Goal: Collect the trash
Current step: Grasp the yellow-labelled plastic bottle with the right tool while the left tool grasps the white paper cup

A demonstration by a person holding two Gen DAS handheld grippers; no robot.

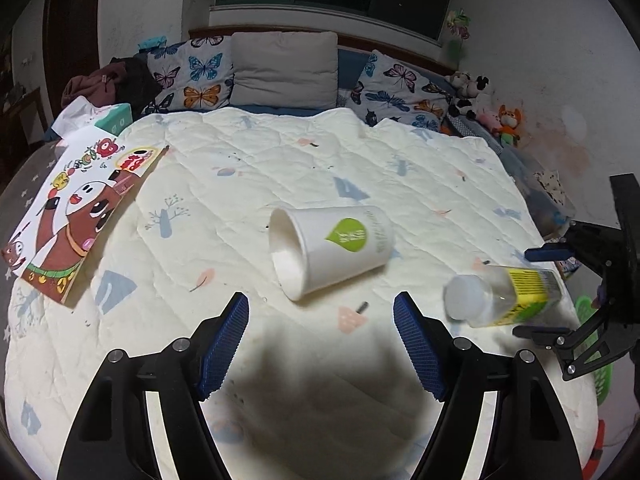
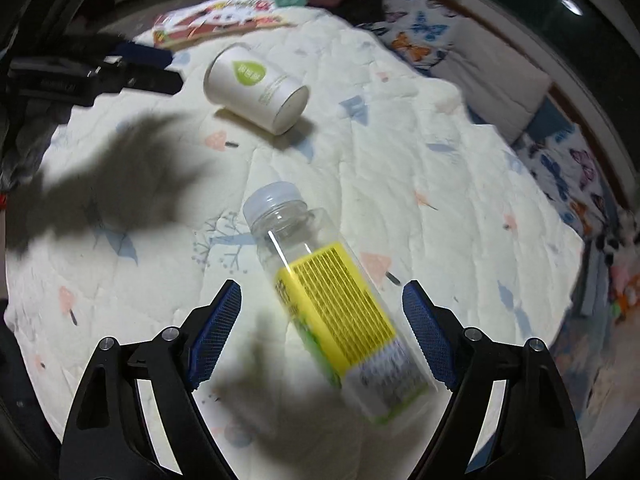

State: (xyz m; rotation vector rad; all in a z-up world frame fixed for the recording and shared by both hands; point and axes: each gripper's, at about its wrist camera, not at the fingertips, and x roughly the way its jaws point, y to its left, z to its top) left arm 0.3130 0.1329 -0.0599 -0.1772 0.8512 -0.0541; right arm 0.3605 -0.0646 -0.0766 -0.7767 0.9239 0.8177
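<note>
A white paper cup [image 1: 328,250] with a green leaf logo lies on its side on the cream quilt [image 1: 240,184], mouth toward me. My left gripper [image 1: 322,346] is open just short of it, empty. A clear plastic bottle [image 2: 328,300] with a yellow label and white cap lies on the quilt between the open fingers of my right gripper [image 2: 322,334], which do not touch it. The bottle [image 1: 504,294] and right gripper [image 1: 538,292] also show at the right of the left wrist view. The cup [image 2: 256,88] lies farther off in the right wrist view, with the left gripper [image 2: 160,70] beside it.
A picture board [image 1: 76,216] lies at the quilt's left edge, with a teal tissue box [image 1: 114,118] and clothes [image 1: 108,84] behind it. Butterfly and grey pillows [image 1: 284,70] line the headboard. Plush toys [image 1: 488,106] sit at the far right. A green basket [image 1: 598,376] shows past the bed's right edge.
</note>
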